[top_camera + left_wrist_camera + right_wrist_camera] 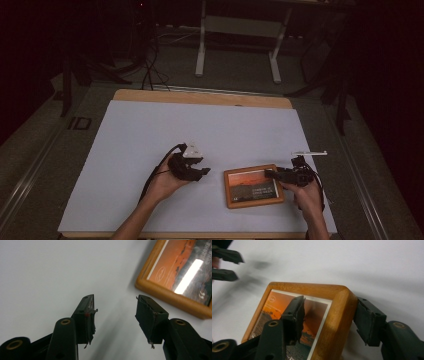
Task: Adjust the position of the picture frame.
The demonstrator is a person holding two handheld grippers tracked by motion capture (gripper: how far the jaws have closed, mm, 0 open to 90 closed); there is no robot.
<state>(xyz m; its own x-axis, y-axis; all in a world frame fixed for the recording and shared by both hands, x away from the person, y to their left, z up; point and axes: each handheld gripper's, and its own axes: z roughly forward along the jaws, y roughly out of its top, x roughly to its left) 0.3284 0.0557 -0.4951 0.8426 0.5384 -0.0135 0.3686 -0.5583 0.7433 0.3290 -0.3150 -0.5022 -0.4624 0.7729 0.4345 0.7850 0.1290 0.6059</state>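
Straddling the picture frame (337,322) edge, right hand-held gripper (329,320) unclenched; left hand-held gripper (115,312) released over bare mat (150,135).

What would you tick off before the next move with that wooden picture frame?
1. Right tongs straddle the wooden picture frame edge, one jaw over the glass, one outside: ok.
2. Pads pressing firmly on the frame: cannot tell; the outer jaw touches the wood, the inner one seems slightly off.
3. Left tongs open with nothing between the jaws: ok.
4. Left tongs apart from the frame, over the white table cover: ok.
5. Frame lying flat on the cover: cannot tell; the held edge may be lifting.
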